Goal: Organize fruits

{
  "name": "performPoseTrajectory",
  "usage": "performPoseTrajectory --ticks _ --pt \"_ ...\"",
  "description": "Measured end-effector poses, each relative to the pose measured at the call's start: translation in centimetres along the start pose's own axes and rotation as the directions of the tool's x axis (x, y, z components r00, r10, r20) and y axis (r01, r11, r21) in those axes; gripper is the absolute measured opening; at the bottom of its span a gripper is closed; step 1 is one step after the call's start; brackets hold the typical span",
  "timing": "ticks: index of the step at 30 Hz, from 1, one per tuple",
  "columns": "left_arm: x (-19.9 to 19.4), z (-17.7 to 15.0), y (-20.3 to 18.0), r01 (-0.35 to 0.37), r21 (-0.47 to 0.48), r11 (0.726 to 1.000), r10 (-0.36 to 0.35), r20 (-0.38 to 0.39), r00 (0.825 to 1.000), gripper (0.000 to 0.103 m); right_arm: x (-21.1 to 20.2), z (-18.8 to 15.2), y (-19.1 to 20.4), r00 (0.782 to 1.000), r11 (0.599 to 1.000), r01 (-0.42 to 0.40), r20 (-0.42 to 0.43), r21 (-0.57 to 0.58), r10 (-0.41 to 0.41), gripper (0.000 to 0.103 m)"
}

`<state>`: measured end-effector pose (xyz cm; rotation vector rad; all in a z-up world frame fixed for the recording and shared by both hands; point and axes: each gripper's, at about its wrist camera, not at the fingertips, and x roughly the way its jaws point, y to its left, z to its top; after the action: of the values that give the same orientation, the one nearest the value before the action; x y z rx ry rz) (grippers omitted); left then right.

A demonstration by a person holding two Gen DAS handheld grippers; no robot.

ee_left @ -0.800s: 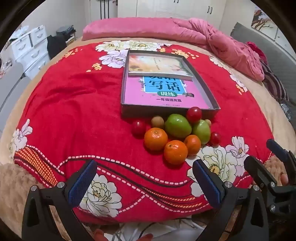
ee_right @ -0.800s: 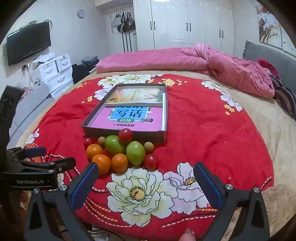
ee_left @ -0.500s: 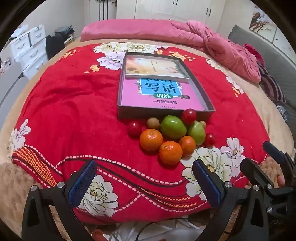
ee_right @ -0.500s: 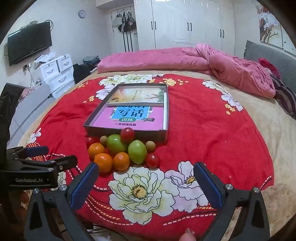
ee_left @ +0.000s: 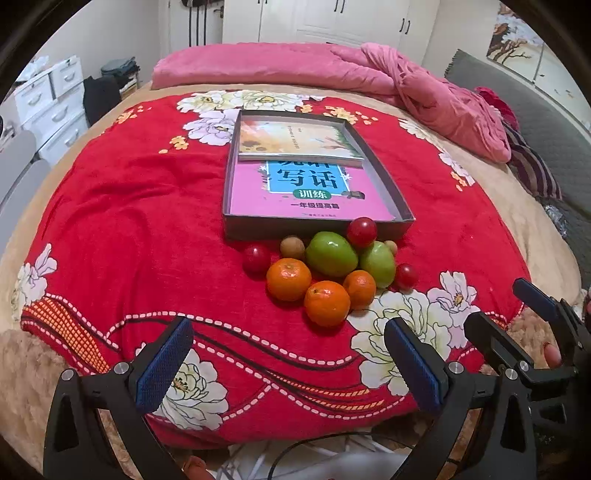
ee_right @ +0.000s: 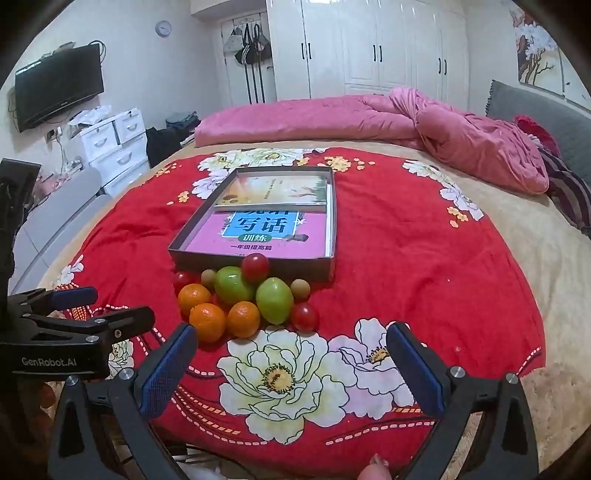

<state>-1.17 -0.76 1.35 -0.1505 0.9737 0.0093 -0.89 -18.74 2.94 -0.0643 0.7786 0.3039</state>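
The fruits (ee_left: 328, 273) lie in a tight cluster on the red flowered blanket (ee_left: 129, 229) that covers the bed, touching or just beside the near wall of a shallow grey box (ee_left: 317, 229). In the cluster are three oranges, two green fruits, three small red ones and two small tan ones; one red fruit sits on top, between the green pair and against the box wall. Inside the box lie two books, a pink one (ee_left: 306, 199) nearer and a pale one (ee_left: 295, 142) overlapping its far end.

The left tool (ee_left: 288, 365) hangs over the near edge of the blanket with its blue pads wide apart and nothing between them; the fruits are ahead of it, slightly right of centre. The right tool (ee_right: 288, 365) is likewise spread wide and empty, with the fruits ahead and to its left.

Each view catches the other tool. The left wrist view shows the right tool at its right edge, with a fingertip (ee_left: 553, 354) of the person on its frame. The right wrist view shows the left tool at its left edge, bearing printed lettering on its black body. Only the right wrist view takes in the wall-mounted television (ee_right: 59, 92), the round clock (ee_right: 163, 28) and the bags hanging by the white wardrobe (ee_right: 369, 48). Both views show the pink quilt (ee_left: 332, 70) bunched at the far end of the bed and the white drawers (ee_right: 114, 144) at left.
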Motion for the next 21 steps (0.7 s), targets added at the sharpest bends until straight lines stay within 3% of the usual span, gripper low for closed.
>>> performPoseTrajectory --ticks 21 --pt "-0.22 0.01 -0.12 -0.001 0.010 1.000 0.001 0.010 1.000 0.103 0.11 -0.20 -0.17 1.000 1.000 -0.003 -0.002 0.003 0.003 0.103"
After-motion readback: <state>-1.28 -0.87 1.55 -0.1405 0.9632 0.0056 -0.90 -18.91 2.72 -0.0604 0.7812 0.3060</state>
